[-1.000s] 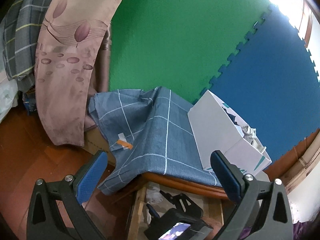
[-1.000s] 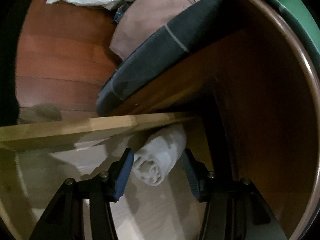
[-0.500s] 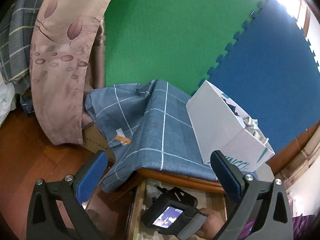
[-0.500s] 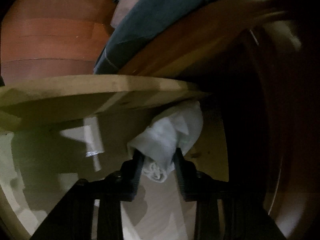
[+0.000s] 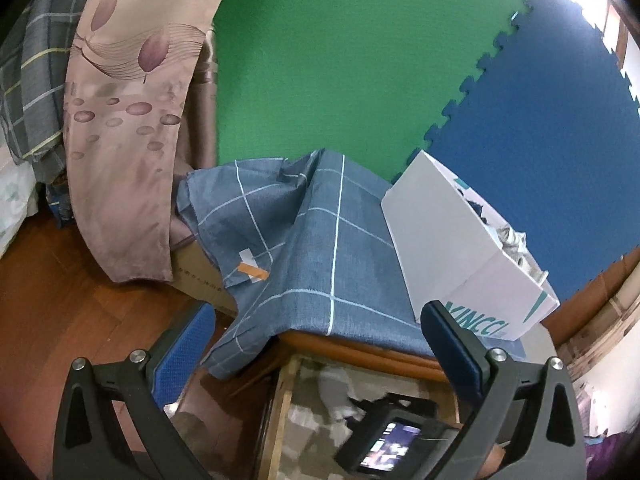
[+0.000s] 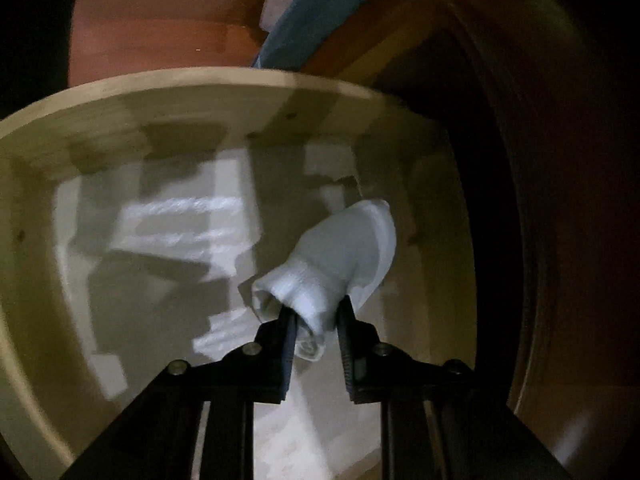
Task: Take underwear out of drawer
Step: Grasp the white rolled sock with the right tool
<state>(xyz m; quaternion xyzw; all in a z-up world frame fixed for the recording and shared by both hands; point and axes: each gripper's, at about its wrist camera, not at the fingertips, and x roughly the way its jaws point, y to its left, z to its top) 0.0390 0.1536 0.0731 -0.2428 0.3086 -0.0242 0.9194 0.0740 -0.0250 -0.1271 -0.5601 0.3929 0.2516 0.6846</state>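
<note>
My right gripper [image 6: 316,320] is shut on a rolled white underwear [image 6: 340,260] and holds it above the pale floor of the open wooden drawer [image 6: 168,92]. The roll sticks out forward past the fingertips. In the left wrist view the same drawer [image 5: 284,396] shows below the cabinet top, with the right gripper's body [image 5: 396,432] and the blurred white underwear [image 5: 336,396] inside it. My left gripper [image 5: 316,344] is open and empty, held above and in front of the drawer.
A blue checked cloth [image 5: 312,248] covers the cabinet top, with a white cardboard box [image 5: 464,256] of clothes on it. Green and blue foam mats [image 5: 340,64] line the wall behind. A pink curtain [image 5: 128,128] hangs at the left over the brown wooden floor [image 5: 80,288].
My right gripper closed on the rolled underwear and has pulled back and up with it, away from the drawer's back. The left gripper has drifted slightly and stays open.
</note>
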